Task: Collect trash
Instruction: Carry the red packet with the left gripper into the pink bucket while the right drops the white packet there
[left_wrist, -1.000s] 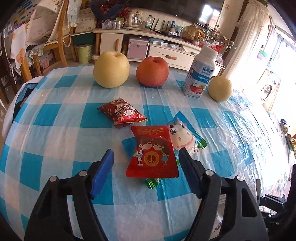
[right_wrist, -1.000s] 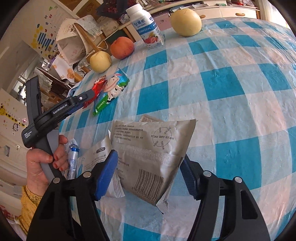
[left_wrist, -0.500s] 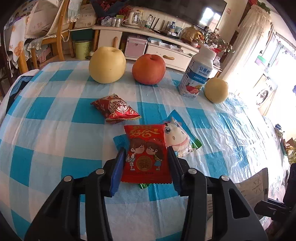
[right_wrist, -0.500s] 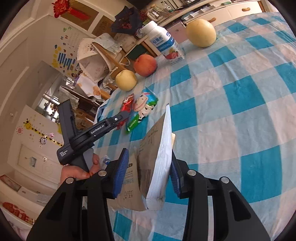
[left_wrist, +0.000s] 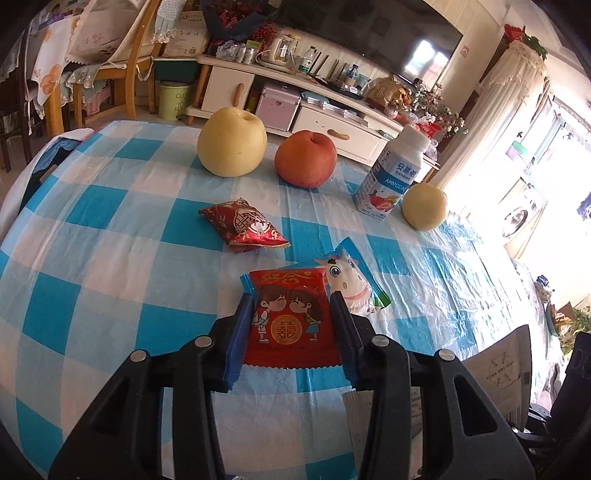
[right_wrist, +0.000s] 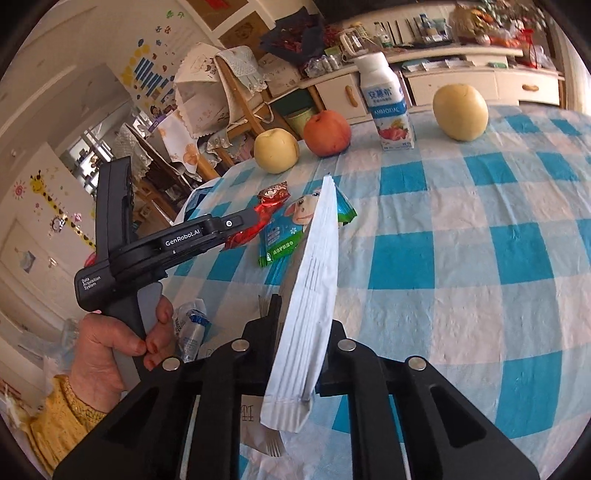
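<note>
My left gripper (left_wrist: 291, 325) is shut on a red candy wrapper with a cartoon couple (left_wrist: 290, 317), held just above the checked tablecloth. A blue cow-print wrapper (left_wrist: 351, 284) lies right behind it, and a dark red snack packet (left_wrist: 243, 225) lies farther left. My right gripper (right_wrist: 299, 332) is shut on a flat beige paper pouch (right_wrist: 314, 280), lifted on edge above the table. In the right wrist view the left gripper (right_wrist: 251, 225) shows side-on with the red wrapper, next to the cow wrapper (right_wrist: 295, 221).
Two yellow pears (left_wrist: 232, 144) (left_wrist: 424, 206), a red apple (left_wrist: 306, 158) and a yogurt bottle (left_wrist: 391, 177) stand along the far edge. More paper wrappers (right_wrist: 258, 424) and a small plastic packet (right_wrist: 192, 328) lie at the near edge. Chairs and a cabinet stand beyond the table.
Both grippers went from open to shut: the left closed on the red couple wrapper, the right closed on the beige pouch and lifted it on edge off the table.
</note>
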